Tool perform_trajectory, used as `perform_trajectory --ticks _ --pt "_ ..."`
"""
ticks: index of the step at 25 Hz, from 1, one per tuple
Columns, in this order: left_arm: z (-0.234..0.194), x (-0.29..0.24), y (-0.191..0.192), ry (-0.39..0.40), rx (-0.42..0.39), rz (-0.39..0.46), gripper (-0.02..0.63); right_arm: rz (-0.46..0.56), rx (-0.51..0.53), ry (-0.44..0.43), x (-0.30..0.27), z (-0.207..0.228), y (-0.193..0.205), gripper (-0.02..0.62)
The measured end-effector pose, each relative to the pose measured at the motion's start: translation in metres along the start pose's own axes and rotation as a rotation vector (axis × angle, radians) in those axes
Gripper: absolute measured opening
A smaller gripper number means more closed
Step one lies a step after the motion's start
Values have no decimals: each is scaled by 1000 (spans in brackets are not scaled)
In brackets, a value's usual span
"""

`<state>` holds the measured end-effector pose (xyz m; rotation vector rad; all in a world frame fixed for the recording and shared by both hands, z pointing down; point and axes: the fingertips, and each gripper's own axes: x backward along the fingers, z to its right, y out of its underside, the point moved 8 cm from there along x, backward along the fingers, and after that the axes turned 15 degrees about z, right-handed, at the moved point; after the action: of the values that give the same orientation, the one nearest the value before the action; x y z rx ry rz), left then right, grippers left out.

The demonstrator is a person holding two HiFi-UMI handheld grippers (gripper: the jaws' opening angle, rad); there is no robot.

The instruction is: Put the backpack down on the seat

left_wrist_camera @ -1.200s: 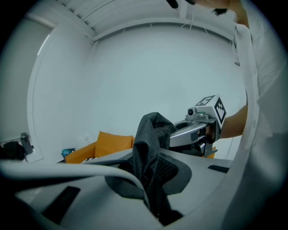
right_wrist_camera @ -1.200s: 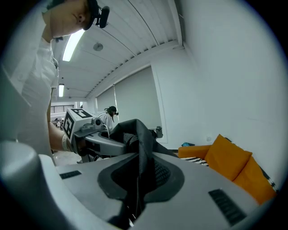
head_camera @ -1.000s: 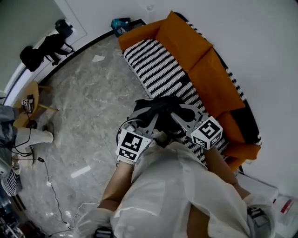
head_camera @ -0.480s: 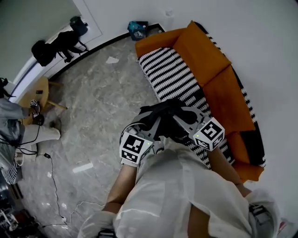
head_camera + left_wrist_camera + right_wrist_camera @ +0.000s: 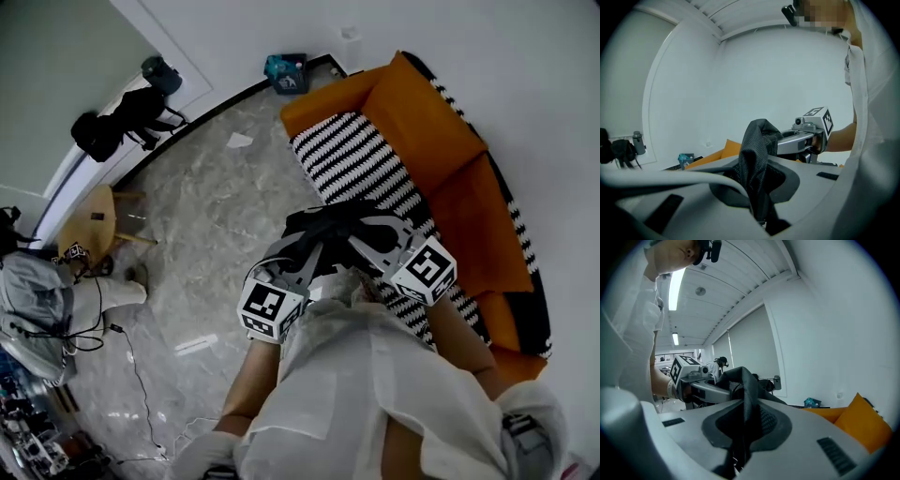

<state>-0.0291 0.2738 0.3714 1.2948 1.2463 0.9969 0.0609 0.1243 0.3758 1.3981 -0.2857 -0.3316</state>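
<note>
1. While both tools point inward at each other in front of the person's white-shirted chest, the backpack hangs between them as a dark, crumpled bundle of black and grey fabric.
2. The left gripper has its jaws clenched on a fold of the backpack's black mesh, which rises up out of the gap between them.
3. The right gripper is likewise clamped on the bag, with a dark strap or fold pinched narrow between its pads.
4. Each gripper view shows the other tool just beyond the raised fabric, marker cube facing outward.
5. In the head view the bag lies over the front edge of the seat, which is covered in black-and-white stripes. Whether the bag's underside touches it cannot be told.
6. The sofa is orange with plump back cushions and stands against a white wall.
7. A grey marbled floor spreads to the left, and a small round wooden table stands on it near another person sitting at the picture's left edge.
8. A teal box lies by the wall at the sofa's far end, and black equipment stands further left along the skirting.
</note>
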Motion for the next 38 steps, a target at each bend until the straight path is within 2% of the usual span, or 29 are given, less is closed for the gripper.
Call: perform_trajectory --ticks 7,13,17,22,29,32,38 --pt "-70 -43 -2 110 9 -5 52 21 -28 132 -44 42 -1 38" --pt "-137 -69 -18 266 7 -13 52 59 -43 286 -92 63 -5 38" --pt "-178 -82 -31 306 -7 -16 52 79 -72 339 -125 79 -9 38" --pt "-196 -134 -28 350 -13 -27 52 99 -81 342 -125 129 -6 38" --pt "-212 -197 -35 404 29 -22 51 95 -76 362 -118 188 -17 38" --pt "-214 -230 -29 451 77 -41 51 79 -69 421 -109 211 -14 38" --pt "-213 -302 -16 638 110 -105 51 82 -94 587 -83 249 -3 38"
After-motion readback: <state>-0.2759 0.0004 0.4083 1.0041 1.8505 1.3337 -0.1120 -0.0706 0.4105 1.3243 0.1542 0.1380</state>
